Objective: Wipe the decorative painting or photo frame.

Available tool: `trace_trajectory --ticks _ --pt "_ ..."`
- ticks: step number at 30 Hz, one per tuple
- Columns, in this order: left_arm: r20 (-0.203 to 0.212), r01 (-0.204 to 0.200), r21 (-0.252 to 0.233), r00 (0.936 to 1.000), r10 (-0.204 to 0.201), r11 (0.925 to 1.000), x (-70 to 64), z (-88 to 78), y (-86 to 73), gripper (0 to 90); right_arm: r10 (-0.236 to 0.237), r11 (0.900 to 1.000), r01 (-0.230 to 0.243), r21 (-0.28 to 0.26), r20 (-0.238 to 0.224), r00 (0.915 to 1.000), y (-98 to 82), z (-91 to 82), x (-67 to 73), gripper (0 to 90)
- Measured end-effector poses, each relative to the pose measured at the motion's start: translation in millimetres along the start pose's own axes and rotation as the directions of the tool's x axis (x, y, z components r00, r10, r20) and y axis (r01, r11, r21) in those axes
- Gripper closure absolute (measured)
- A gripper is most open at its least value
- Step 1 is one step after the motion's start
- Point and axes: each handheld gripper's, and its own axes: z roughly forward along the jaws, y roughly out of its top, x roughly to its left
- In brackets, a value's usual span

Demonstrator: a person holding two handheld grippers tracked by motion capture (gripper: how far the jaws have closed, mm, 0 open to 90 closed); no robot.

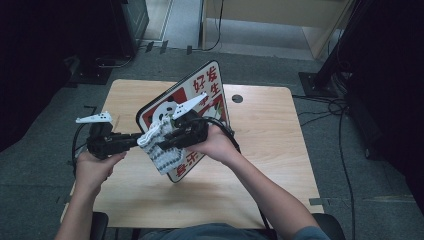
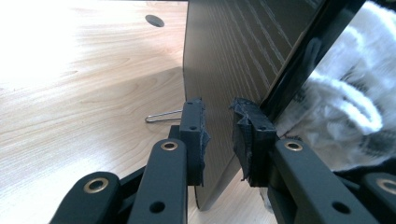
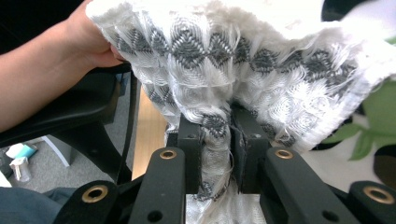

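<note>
Our right gripper (image 3: 217,140) pinches the white-and-grey cloth (image 3: 243,70) against the picture board (image 1: 197,107), whose edge our left gripper (image 2: 218,135) clamps.

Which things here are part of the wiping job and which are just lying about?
In the job:
- picture board, held up by its edge in the left gripper
- white and grey cloth, pinched in the right gripper

Lying about:
- wire clip on the table
- cables on the floor

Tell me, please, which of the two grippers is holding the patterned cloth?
The right gripper: its fingers pinch the white-and-grey cloth, while the left gripper clamps the board's edge.
</note>
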Motion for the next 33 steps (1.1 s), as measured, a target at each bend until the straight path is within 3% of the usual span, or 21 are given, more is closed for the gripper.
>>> trace_trajectory --ticks 33 --pt "-0.006 -0.005 0.005 1.0 0.005 1.0 -0.4 1.1 -0.9 74.3 0.026 0.999 -0.026 0.03 0.0 0.9997 -42.7 17.8 -6.5 76.9"
